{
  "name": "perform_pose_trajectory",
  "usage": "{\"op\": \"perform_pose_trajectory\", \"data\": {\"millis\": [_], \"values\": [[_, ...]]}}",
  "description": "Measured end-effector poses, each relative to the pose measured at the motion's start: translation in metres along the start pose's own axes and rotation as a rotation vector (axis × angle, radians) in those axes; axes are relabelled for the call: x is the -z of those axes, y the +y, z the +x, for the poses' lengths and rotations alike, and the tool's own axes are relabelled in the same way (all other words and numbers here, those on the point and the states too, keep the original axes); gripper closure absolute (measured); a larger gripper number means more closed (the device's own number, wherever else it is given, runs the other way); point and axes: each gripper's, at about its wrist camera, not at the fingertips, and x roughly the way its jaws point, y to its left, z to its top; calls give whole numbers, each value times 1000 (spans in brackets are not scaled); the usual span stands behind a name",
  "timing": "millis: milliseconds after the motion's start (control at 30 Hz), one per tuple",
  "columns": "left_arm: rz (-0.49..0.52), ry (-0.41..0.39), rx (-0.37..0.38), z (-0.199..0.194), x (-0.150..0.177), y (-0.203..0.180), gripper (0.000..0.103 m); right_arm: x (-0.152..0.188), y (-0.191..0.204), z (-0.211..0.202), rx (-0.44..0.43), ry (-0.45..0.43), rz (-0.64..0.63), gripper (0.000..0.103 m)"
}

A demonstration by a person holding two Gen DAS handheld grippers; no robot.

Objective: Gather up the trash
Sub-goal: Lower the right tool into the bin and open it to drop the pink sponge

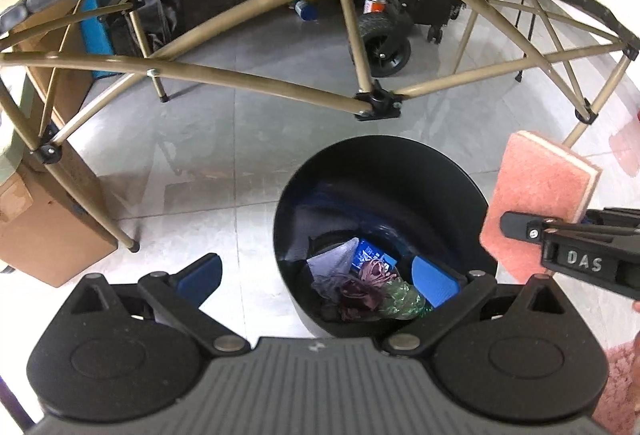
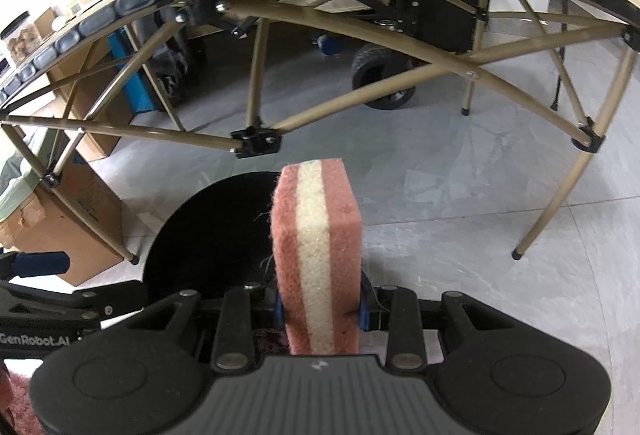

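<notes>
A black round trash bin (image 1: pixel 384 175) stands on the floor, holding crumpled wrappers and paper (image 1: pixel 364 279). My left gripper (image 1: pixel 316 275) hangs open over its near rim, with nothing between its blue pads. A pink sponge with a cream middle layer (image 2: pixel 316 247) is clamped upright in my right gripper (image 2: pixel 322 309), which is shut on it. In the left wrist view the sponge (image 1: pixel 540 195) hovers just right of the bin's rim. In the right wrist view the bin (image 2: pixel 208 235) lies behind and left of the sponge.
A folding table with tan crossed legs (image 1: pixel 256 83) spans the scene just beyond the bin. Cardboard boxes (image 1: pixel 48 235) sit at the left. A wheeled cart (image 1: pixel 384 39) stands under the table. A pink fluffy rug (image 1: pixel 620 387) lies at the lower right.
</notes>
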Motion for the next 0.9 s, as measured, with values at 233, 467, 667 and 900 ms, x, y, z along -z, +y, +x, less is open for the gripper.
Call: {"op": "perform_pose_trajectory", "data": {"millis": [233, 467, 667, 900], "values": [[-51, 5, -38, -3, -1, 23, 0, -4, 24, 13, -30, 29, -38, 72], [-100, 26, -74, -1, 0, 45, 0, -7, 48, 32, -46, 71, -80, 72], [-116, 44, -94, 2, 1, 55, 0, -9, 60, 51, -45, 101, -103, 72], [-127, 58, -120, 6, 1, 60, 0, -8, 69, 68, -50, 143, -116, 72]]}}
